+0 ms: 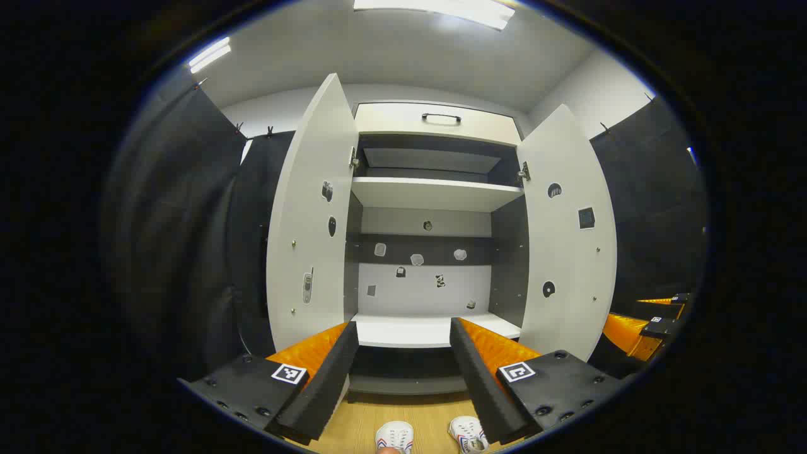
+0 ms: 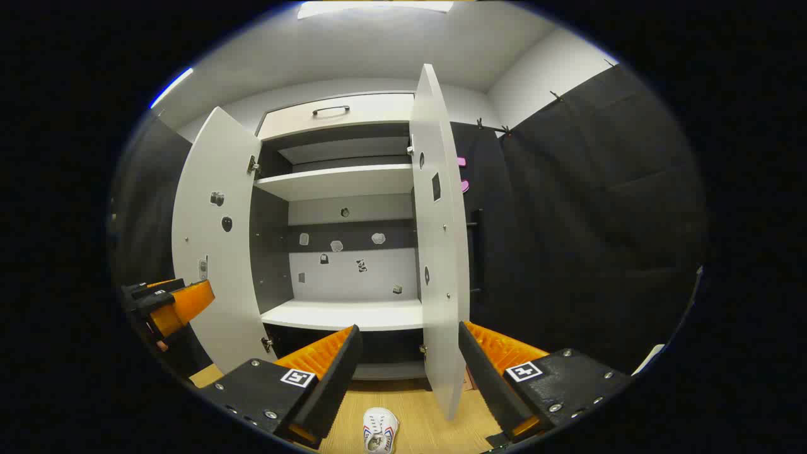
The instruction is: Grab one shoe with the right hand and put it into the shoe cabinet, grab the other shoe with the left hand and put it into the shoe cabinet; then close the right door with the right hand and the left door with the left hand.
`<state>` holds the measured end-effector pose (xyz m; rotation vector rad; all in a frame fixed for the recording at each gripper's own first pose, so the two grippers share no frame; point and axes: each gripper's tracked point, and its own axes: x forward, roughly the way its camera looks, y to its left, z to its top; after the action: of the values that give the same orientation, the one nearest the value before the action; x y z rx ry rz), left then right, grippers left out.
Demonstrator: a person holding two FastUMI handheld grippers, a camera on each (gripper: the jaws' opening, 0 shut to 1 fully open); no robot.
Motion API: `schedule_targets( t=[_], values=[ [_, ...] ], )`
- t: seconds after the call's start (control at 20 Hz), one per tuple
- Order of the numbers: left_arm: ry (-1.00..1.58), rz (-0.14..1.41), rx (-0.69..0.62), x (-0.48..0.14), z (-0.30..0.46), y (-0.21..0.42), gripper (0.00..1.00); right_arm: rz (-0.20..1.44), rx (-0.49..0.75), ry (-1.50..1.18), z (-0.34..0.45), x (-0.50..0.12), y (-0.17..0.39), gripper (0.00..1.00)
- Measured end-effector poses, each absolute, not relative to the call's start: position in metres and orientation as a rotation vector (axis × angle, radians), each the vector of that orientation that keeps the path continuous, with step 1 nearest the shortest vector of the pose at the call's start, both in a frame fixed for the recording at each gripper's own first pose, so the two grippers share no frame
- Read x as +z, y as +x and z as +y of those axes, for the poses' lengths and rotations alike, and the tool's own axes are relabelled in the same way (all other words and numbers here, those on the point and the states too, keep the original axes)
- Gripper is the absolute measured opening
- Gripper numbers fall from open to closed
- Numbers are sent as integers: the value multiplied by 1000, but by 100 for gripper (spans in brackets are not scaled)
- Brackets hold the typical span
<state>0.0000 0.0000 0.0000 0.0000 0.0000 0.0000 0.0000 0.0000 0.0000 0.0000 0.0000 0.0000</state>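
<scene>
Both grippers, left [image 1: 403, 372] and right [image 2: 408, 375], spread empty fingers; two shoes [image 1: 394, 436] show left (one right).

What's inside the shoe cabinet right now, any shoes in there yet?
No shoes inside the open white shoe cabinet: its white shelves are bare, with small stickers on the back panel. The pair of white sneakers sits on the wooden floor in front. The lowest compartment is dark and partly hidden.

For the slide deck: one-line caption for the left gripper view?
Open left gripper faces the shoe cabinet, left door and right door open, two white shoes on the wooden floor.
</scene>
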Motion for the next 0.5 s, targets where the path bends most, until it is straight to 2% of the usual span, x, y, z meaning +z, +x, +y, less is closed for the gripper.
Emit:
schedule_targets(
  t=[0.5],
  values=[
    [-24, 8, 104, 7, 52, -5, 95, 2, 18, 8, 30, -5, 13, 94]
  ],
)
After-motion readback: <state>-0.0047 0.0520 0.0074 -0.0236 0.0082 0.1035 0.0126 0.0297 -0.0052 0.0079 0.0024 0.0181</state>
